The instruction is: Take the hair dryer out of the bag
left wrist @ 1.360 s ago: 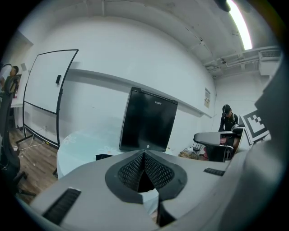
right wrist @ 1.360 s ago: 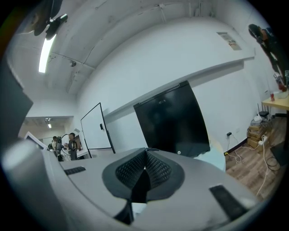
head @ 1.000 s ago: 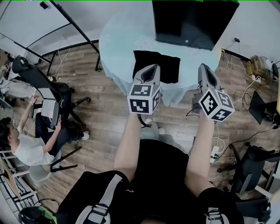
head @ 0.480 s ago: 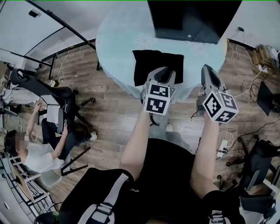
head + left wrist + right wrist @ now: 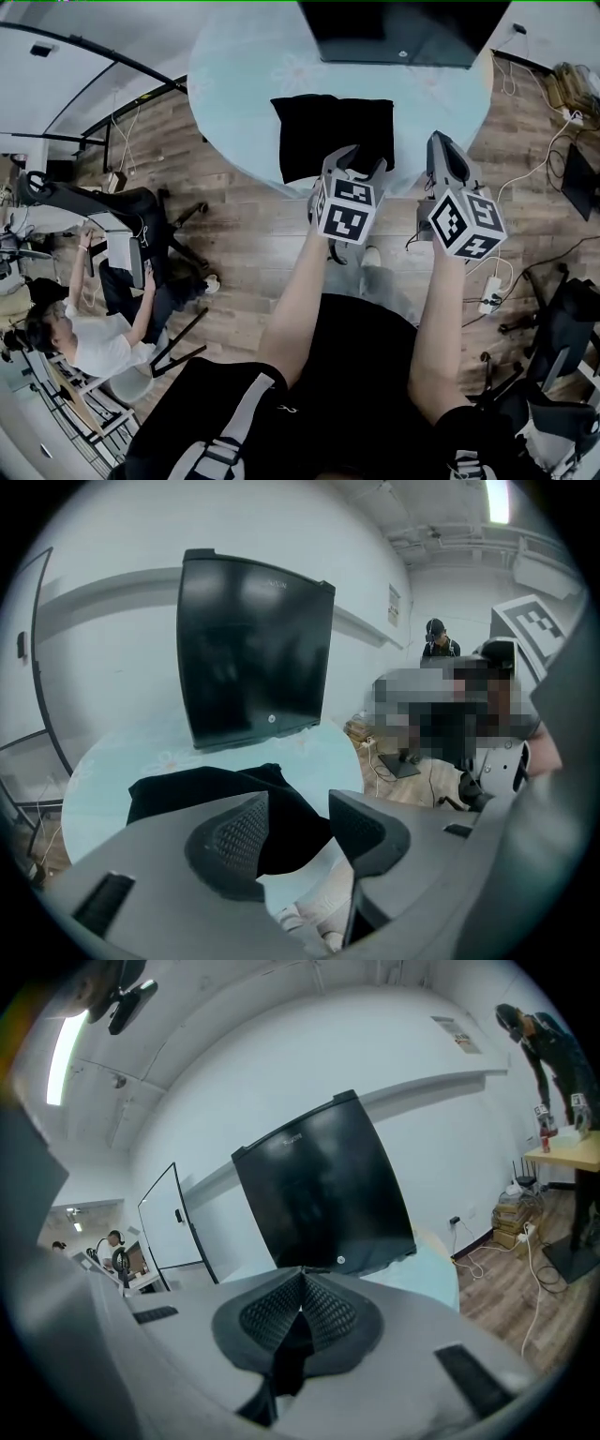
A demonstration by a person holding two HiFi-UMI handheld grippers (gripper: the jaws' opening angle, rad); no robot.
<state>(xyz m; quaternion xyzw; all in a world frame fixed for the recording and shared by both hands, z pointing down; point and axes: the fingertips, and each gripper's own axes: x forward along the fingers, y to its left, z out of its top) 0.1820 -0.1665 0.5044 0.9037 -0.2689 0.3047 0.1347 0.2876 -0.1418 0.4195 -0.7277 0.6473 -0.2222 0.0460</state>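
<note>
A black bag (image 5: 333, 131) lies flat near the front edge of the round table with a pale blue cloth (image 5: 244, 84). No hair dryer shows. My left gripper (image 5: 361, 161) hovers over the bag's near right corner; its jaws have just been opening and stand open with nothing between them. In the left gripper view the bag (image 5: 206, 794) lies just beyond the open left gripper (image 5: 298, 808). My right gripper (image 5: 441, 142) hangs at the table's front right edge, to the right of the bag. Its jaws are shut and empty in the right gripper view (image 5: 300, 1283).
A dark monitor (image 5: 403, 33) stands at the back of the table behind the bag, also seen as a monitor (image 5: 253, 649) from the left gripper. A seated person (image 5: 89, 337) and office chairs (image 5: 122, 211) are at the left. Cables and a power strip (image 5: 492, 292) lie on the wooden floor at right.
Both grippers have come down and forward toward the table edge. The left one has moved right over the bag's corner and its jaws have opened. The right gripper stays shut.
</note>
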